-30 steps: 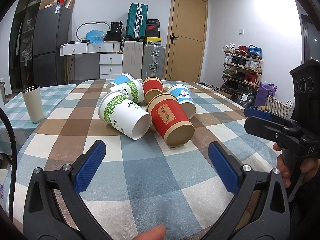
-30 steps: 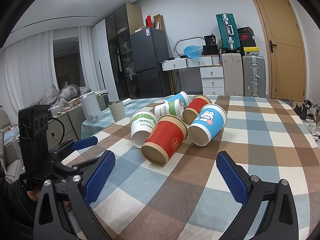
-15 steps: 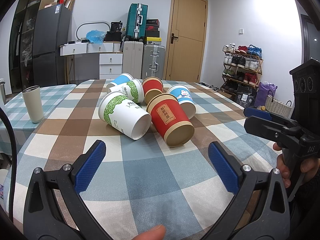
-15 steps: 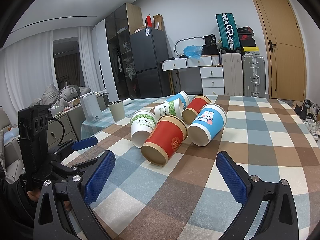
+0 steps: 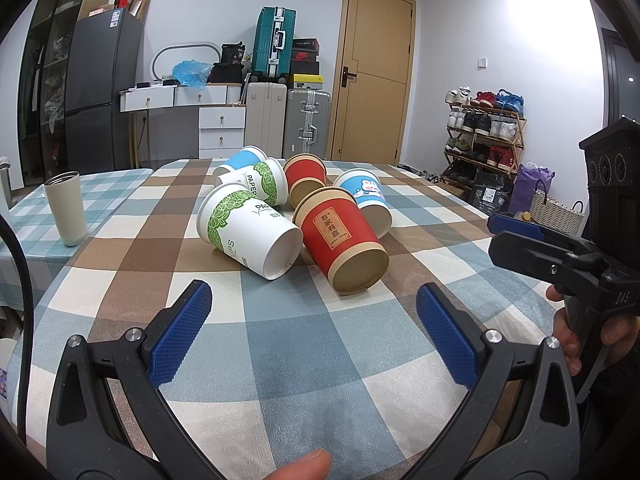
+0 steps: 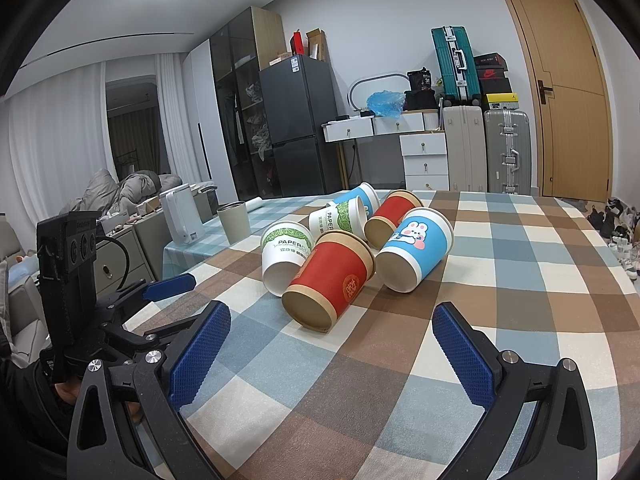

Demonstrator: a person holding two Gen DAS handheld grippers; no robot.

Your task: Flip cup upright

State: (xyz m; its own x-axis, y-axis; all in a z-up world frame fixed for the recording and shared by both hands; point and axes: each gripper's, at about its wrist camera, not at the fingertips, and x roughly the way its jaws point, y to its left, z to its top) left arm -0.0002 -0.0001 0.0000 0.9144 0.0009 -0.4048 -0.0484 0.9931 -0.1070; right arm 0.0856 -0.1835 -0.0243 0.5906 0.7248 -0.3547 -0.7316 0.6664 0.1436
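Note:
Several paper cups lie on their sides in a cluster on the checked tablecloth (image 5: 280,344). Nearest are a red cup (image 5: 340,240) (image 6: 332,276), a white cup with green leaves (image 5: 248,230) (image 6: 285,254) and a blue cup with a rabbit (image 5: 366,200) (image 6: 416,248). Behind them lie a second red cup (image 5: 306,178), a second white and green cup (image 5: 256,184) and a second blue cup (image 5: 240,160). My left gripper (image 5: 314,316) is open and empty, short of the cluster. My right gripper (image 6: 332,336) is open and empty, also short of it.
A beige tumbler (image 5: 66,208) stands upright on a second table to the left. A white kettle (image 6: 182,214) stands beyond it. The right gripper's body (image 5: 560,256) shows at the left view's right edge. Suitcases, drawers, a fridge and a shoe rack line the walls.

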